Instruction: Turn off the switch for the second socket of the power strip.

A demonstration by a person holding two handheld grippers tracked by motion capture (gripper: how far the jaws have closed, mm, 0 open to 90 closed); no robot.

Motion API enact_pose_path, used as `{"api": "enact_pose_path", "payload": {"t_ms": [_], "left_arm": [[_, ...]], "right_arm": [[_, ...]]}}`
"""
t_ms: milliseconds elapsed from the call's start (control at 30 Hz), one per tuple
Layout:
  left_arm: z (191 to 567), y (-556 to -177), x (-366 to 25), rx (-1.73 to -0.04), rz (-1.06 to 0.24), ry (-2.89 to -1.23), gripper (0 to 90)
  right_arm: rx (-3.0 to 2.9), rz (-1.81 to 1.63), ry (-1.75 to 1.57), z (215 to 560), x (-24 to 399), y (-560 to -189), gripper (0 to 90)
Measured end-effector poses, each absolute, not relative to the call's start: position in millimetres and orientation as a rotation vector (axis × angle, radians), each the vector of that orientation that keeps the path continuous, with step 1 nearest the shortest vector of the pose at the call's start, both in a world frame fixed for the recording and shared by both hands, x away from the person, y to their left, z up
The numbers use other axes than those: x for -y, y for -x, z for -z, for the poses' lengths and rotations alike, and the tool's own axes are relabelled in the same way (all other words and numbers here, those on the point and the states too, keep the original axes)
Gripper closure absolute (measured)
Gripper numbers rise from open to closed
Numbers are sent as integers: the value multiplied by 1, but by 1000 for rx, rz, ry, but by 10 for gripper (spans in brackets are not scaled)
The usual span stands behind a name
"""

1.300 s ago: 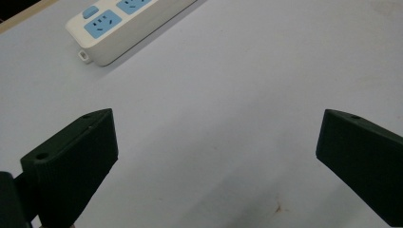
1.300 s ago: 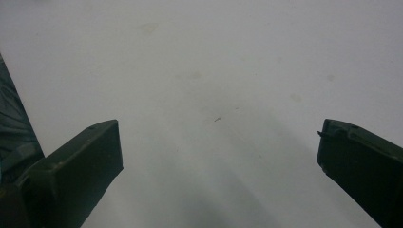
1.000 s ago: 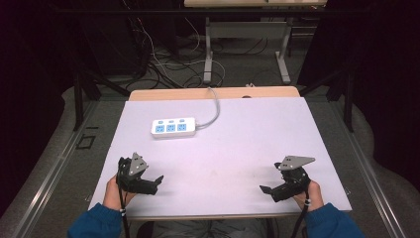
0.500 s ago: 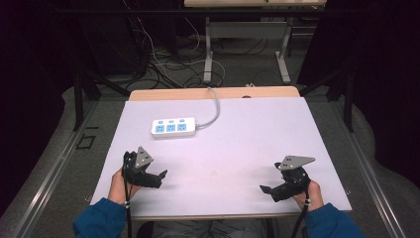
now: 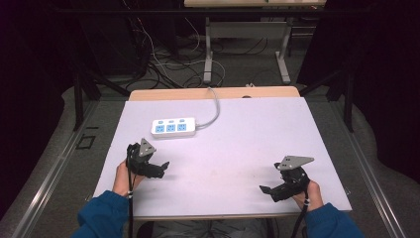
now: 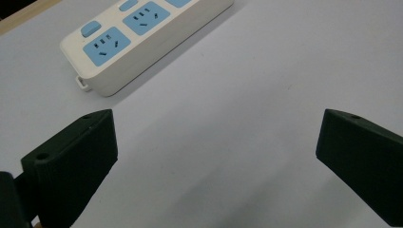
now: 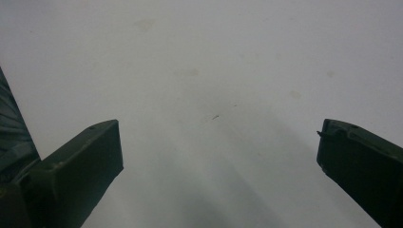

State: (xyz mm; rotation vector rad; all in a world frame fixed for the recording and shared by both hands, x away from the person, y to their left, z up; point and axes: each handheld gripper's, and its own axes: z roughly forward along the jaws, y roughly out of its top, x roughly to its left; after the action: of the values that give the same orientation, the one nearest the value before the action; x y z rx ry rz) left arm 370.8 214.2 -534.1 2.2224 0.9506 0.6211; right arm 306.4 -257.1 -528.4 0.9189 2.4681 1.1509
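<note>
Claws both released, jaws wide apart, nothing between them. Right claw low over bare worktop at near right edge. Left claw farther in on left side, near power strip, not touching. Strip lies flat beyond it, sockets up, cable running to far edge.

The power strip lies on the table toward its far left — the left gripper near it, the right gripper well apart at near right.

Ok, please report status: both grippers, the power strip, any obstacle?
Left gripper open, short of power strip. Right gripper open, near table edge. Path clear.
</note>
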Motion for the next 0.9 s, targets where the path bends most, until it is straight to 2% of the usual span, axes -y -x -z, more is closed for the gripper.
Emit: {"api": "enact_pose_path", "payload": {"t_ms": [900], "left_arm": [[529, -412, -193, -945, -590, -2239, 0]], "right_arm": [[-2468, -1143, -933, 529, 257, -307, 9]]}}
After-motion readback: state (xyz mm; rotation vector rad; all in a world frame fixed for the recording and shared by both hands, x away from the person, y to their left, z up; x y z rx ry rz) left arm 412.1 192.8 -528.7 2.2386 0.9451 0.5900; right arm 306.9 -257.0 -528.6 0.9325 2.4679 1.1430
